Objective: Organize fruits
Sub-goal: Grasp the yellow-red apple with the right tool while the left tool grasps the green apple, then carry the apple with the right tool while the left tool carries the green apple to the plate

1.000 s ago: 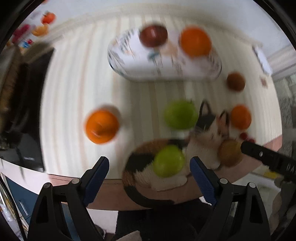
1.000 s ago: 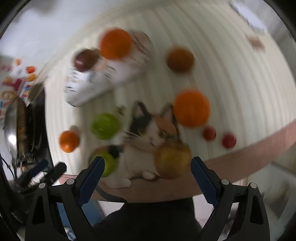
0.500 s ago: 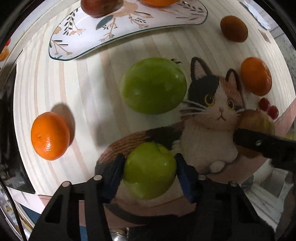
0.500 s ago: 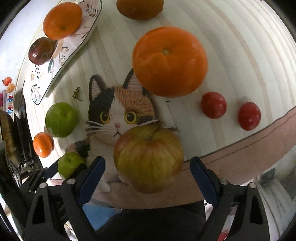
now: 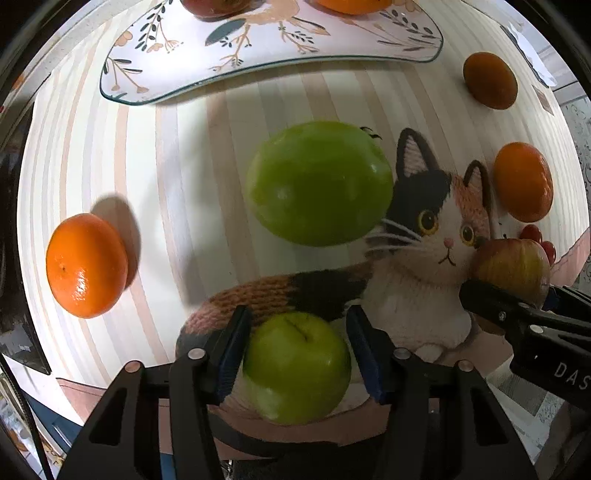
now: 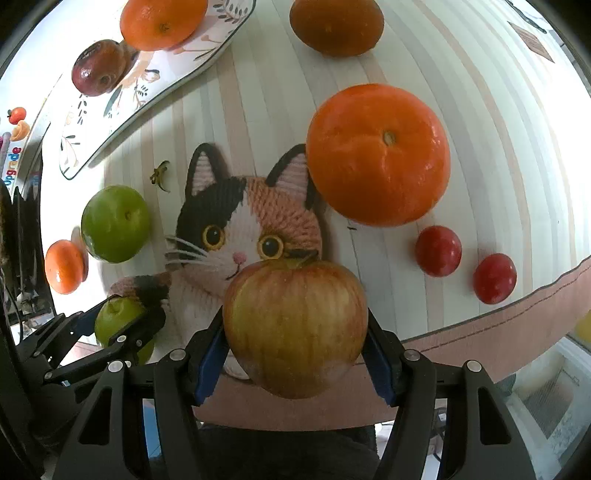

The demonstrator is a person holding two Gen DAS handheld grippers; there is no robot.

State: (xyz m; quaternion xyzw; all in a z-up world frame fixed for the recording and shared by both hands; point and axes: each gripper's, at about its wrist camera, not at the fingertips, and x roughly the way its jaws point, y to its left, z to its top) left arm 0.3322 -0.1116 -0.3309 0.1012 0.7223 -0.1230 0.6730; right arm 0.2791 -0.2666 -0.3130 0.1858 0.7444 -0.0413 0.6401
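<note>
Free room and obstacles on the striped cloth (image 5: 173,155) as we see them from both wrist views.
We find an open lane left of centre, between the large green apple (image 5: 319,188) and the left orange (image 5: 86,266), running far toward the plate (image 5: 155,86). On the right, the big orange (image 6: 378,153), two red fruits (image 6: 437,251) and the dark orange (image 6: 336,26) crowd the way; the plate's far end carries an orange (image 6: 162,22) and a plum (image 6: 98,66).

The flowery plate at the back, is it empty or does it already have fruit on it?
Not empty. The plate carries an orange and a dark red fruit; the rest of it shows bare.
</note>
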